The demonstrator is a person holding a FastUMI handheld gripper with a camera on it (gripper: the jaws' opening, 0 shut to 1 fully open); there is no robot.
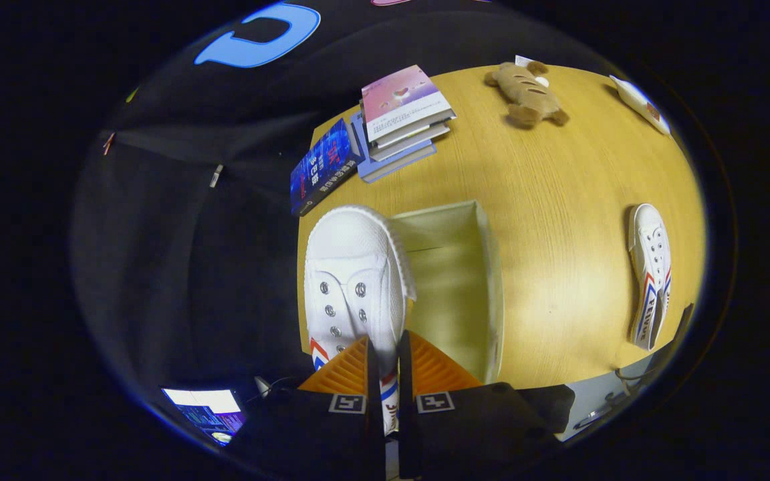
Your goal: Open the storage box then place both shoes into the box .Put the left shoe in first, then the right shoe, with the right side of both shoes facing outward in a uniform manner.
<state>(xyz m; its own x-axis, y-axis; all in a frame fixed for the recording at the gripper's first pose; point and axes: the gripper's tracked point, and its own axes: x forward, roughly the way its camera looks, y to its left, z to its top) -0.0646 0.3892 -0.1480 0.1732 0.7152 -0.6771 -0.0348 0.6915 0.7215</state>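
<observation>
While jaws pinch shoe [357, 280], its heel hides.

No legible txt; shoe [650, 277] lettering too small.

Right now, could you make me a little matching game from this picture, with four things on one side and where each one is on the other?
Things:
1. white canvas shoe with metal eyelets
2. second white shoe with red and blue stripes
3. brown plush toy
4. open beige fabric storage box

Places:
A. on the wooden table, just ahead of the gripper
B. pinched between the orange fingers
C. far side of the table, past the books
D. lying alone on the table, away from the box

Pairs: 1-B, 2-D, 3-C, 4-A
</observation>
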